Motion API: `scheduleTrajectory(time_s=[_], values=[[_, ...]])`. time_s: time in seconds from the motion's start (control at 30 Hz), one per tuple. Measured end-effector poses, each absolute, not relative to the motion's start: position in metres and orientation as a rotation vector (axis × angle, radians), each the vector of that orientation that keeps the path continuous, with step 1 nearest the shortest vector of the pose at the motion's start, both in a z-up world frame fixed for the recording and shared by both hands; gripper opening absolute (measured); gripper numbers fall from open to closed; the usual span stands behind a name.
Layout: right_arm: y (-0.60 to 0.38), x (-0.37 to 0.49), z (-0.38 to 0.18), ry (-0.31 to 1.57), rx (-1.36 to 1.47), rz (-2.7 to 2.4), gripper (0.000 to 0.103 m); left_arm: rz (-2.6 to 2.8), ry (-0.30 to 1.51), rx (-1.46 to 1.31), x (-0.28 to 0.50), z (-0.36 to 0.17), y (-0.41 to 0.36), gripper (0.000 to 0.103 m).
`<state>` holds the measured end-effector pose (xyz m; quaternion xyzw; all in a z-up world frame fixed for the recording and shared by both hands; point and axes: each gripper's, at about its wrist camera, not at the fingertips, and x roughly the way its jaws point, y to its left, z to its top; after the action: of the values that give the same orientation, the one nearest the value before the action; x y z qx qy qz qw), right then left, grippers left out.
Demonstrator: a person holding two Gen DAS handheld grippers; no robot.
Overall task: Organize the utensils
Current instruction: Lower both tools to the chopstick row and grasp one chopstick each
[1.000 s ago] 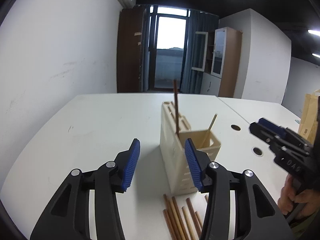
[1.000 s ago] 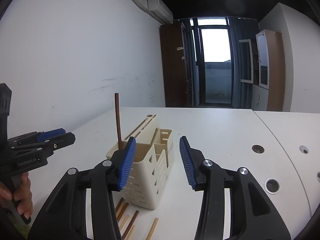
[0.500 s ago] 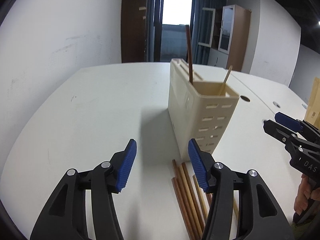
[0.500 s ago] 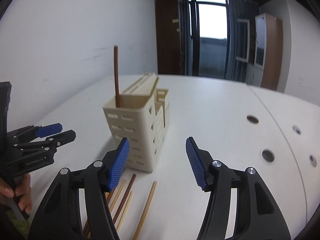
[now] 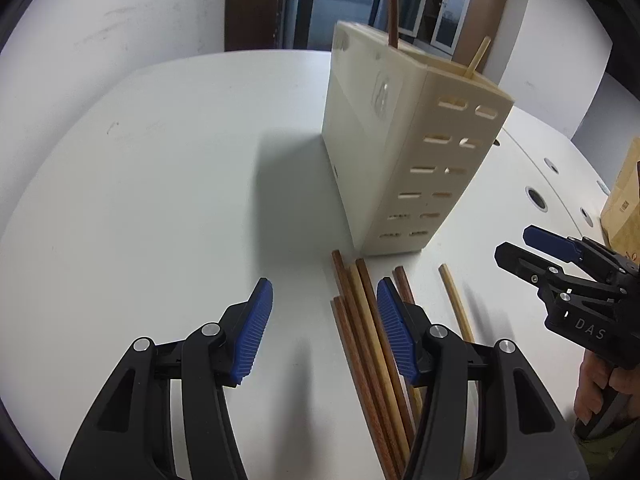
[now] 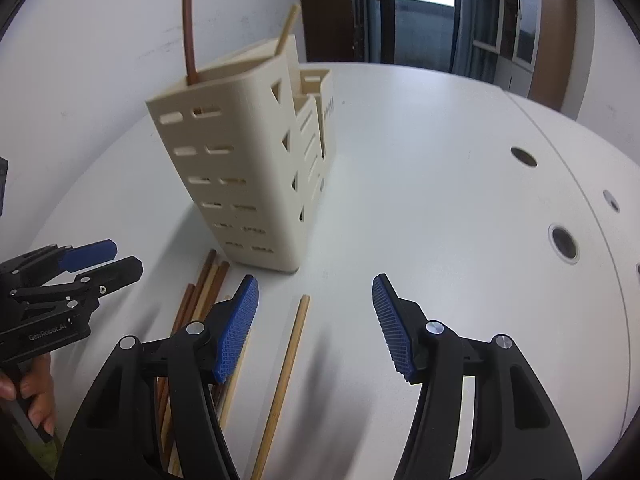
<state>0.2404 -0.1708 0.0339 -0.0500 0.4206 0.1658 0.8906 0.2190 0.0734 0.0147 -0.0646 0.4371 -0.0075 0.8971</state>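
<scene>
A cream slotted utensil holder (image 5: 404, 152) (image 6: 248, 160) stands on the white table, holding one dark brown chopstick (image 6: 188, 24) and one light chopstick (image 6: 288, 28). Several loose brown and light chopsticks (image 5: 368, 328) (image 6: 200, 292) lie flat in front of it. One light chopstick (image 6: 286, 368) lies apart, between my right gripper's fingers. My left gripper (image 5: 324, 328) is open and empty, low over the bundle's left edge. My right gripper (image 6: 316, 328) is open and empty, low over the single chopstick. Each gripper shows at the edge of the other's view.
The white table (image 5: 160, 168) has round cable holes (image 6: 564, 240) on its right side. A cardboard box (image 5: 624, 208) stands at the far right. A white wall runs along the table's left edge.
Both grippers have dropped lower and tilted down toward the loose chopsticks in front of the holder. Both stayed open.
</scene>
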Motion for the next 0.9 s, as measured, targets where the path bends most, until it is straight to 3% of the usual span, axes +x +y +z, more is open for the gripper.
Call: scheduleTrajectory(time_s=[0.7, 0.9], values=[[-0.163, 0.261, -0.009, 1.024, -0.105, 0.334, 0.059, -0.043, 1.063, -0.186, 0.240, -0.027, 0.074, 0.042], [-0.156, 0.264, -0.017, 1.039, -0.132, 0.328, 0.054, -0.036, 1.074, -0.156, 0.241, -0.031, 0.068, 0.042]])
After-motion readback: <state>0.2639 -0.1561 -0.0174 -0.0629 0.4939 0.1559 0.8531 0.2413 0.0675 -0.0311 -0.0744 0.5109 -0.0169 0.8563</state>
